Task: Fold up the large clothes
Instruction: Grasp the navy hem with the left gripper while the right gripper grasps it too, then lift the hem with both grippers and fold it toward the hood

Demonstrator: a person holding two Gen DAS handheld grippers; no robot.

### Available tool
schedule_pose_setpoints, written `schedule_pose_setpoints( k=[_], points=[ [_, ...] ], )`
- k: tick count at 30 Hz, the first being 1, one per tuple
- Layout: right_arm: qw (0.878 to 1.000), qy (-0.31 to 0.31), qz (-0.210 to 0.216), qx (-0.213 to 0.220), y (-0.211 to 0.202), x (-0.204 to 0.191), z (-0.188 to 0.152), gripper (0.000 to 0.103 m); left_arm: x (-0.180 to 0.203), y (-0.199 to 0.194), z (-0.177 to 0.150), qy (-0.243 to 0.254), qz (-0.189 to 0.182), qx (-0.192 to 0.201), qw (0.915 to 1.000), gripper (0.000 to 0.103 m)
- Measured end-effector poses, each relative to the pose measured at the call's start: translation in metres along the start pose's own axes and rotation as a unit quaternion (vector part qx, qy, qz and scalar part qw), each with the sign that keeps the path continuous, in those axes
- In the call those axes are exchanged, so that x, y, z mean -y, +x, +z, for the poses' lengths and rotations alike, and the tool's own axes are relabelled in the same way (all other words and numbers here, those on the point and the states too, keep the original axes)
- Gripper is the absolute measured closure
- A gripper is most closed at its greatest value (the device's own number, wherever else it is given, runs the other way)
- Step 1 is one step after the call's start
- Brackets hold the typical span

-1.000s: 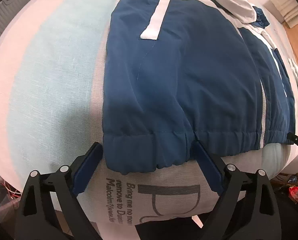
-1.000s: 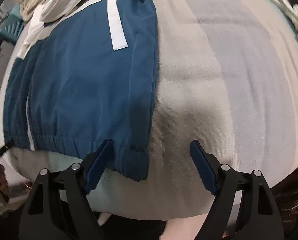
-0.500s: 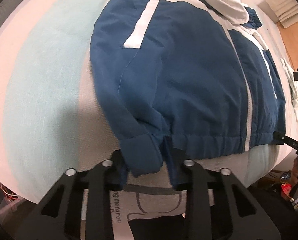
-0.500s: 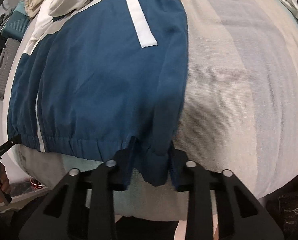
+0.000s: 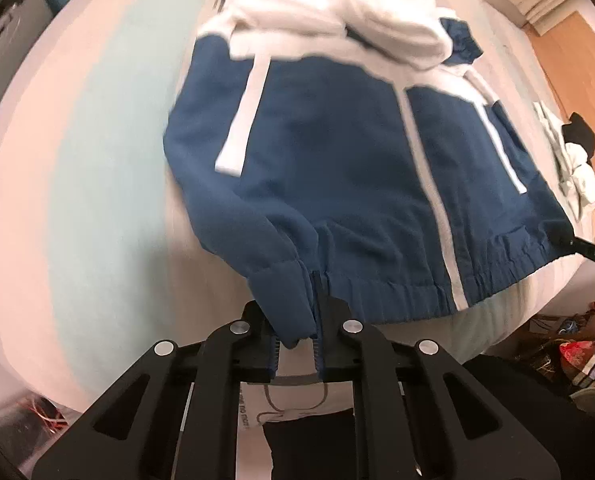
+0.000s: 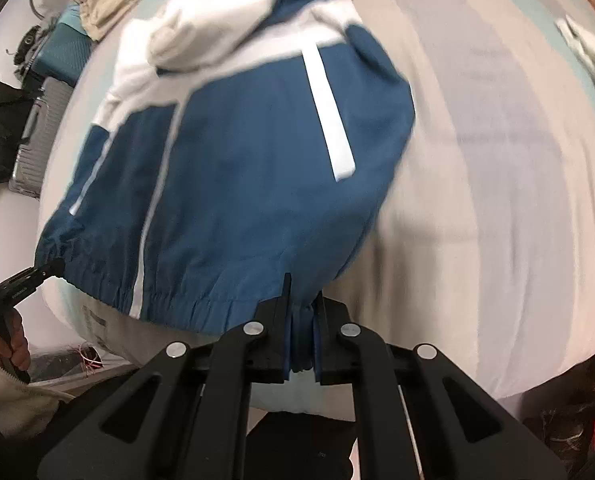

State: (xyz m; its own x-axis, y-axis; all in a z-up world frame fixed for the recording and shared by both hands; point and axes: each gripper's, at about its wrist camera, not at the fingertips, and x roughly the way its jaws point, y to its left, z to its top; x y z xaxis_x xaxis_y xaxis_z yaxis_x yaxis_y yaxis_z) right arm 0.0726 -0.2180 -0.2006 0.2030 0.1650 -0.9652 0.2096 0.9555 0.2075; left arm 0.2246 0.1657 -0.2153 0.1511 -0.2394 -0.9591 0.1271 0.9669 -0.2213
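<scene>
Blue jacket (image 5: 337,184) hem is pinched by closing left gripper (image 5: 297,344) and clamped by right gripper (image 6: 301,344) over bed (image 6: 497,200).

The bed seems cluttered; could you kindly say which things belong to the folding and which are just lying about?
In the job: blue and white jacket, left gripper, right gripper.

Lying about: pale clothes at the bed's far edge, grey suitcase, beige garment.

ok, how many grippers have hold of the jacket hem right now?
2. The left gripper is closing on the hem corner beside the left sleeve cuff of the jacket; the right gripper is clamped on the opposite hem corner. Nothing else grips it in view.
</scene>
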Motion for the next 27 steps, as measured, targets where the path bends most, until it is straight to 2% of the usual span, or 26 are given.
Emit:
schedule_pose_setpoints(
  k=[6, 12, 18, 20, 23, 27],
  points=[
    [0.999, 0.008, 0.021, 0.038, -0.048, -0.001, 0.043, 0.097, 0.006, -0.037, 0.043, -0.009, -0.007, 0.018, 0.9998, 0.094],
    [0.995, 0.008, 0.034, 0.092, -0.064, -0.016, 0.104, 0.097, 0.011, -0.065, 0.110, -0.017, -0.018, 0.056, 0.9981, 0.094],
    [0.988, 0.008, 0.050, 0.143, -0.063, -0.017, 0.187, 0.097, -0.009, -0.064, 0.197, -0.018, -0.027, 0.079, 0.9964, 0.094],
    [0.986, 0.011, 0.056, 0.156, -0.059, -0.015, 0.217, 0.097, -0.018, -0.063, 0.235, -0.021, -0.032, 0.093, 0.9950, 0.094],
    [0.982, 0.002, 0.054, 0.181, -0.055, -0.020, 0.278, 0.097, -0.026, -0.060, 0.288, -0.018, -0.034, 0.114, 0.9928, 0.094],
    [0.981, -0.006, 0.054, 0.185, -0.033, -0.024, 0.352, 0.097, -0.041, -0.030, 0.367, -0.018, -0.033, 0.111, 0.9931, 0.094]
  ],
)
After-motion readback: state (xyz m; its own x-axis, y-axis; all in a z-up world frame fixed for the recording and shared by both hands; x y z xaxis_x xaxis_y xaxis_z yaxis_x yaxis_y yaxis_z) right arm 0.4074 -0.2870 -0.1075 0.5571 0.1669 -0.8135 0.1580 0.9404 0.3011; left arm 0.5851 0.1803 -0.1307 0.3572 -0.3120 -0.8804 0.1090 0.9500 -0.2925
